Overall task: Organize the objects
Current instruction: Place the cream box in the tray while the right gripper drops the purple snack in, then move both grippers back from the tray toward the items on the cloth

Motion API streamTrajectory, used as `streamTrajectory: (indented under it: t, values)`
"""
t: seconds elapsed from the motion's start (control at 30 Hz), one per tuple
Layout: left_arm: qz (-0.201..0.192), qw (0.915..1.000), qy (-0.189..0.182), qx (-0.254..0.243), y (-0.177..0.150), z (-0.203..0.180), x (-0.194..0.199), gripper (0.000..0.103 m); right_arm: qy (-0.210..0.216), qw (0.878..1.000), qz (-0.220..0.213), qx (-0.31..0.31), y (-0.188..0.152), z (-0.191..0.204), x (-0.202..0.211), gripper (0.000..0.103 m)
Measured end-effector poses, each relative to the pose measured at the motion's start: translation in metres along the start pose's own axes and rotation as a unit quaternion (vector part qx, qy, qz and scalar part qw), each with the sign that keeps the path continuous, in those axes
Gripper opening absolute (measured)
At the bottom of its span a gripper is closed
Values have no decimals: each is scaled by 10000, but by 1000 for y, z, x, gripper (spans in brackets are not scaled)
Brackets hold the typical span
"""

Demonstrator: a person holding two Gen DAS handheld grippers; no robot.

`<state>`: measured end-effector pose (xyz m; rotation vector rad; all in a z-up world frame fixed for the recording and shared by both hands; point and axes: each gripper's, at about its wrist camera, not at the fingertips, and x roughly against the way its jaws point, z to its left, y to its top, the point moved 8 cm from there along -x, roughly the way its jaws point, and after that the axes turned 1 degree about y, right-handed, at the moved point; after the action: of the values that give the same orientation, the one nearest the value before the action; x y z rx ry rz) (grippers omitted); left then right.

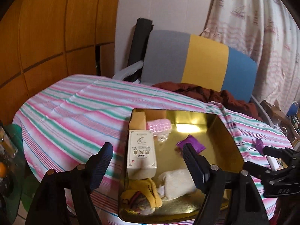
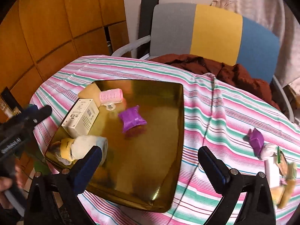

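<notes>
A: Gold tray (image 2: pixel 159 150) is being seen on the striped tablecloth (image 2: pixel 215 112). Inside?

B: White carton (image 2: pixel 80 119), pink hair roller (image 2: pixel 111 95), tan block (image 2: pixel 90 91) are being kept along its left side; yellow cloth (image 1: pixel 144 193) and white sock (image 1: pixel 178 183) at the near-left corner. Purple pouch (image 2: pixel 132 119) is lying mid-tray.

A: Grippers?

B: Left gripper (image 1: pixel 148 168) is being held wide over the tray's left edge, nothing gripped. Right gripper (image 2: pixel 150 166) is being held wide over the tray's near right edge, nothing gripped.

A: Outside the tray?

B: Second purple pouch (image 2: pixel 256 139) is being left on the cloth at right, beside a blurred pile
</notes>
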<state>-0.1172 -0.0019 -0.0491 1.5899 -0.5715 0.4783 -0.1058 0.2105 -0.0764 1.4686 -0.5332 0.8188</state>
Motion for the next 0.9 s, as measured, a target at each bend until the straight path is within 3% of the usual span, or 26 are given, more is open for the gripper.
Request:
streamTrajectory:
  t: [0.33, 0.57, 0.9]
  values:
    - [153, 9989, -385, -235, -8, -27, 7, 70, -427, 9981, -227, -384, -15, -48, 28, 103]
    - [31, 9971, -643, -414, -7, -50, 21, 70, -718, 9958, -298, -477, -27, -80, 45, 103]
    - [168, 9926, -1047, -587, -15, -75, 25, 70, -1184, 9886, -417, -826, -36, -145, 68, 103]
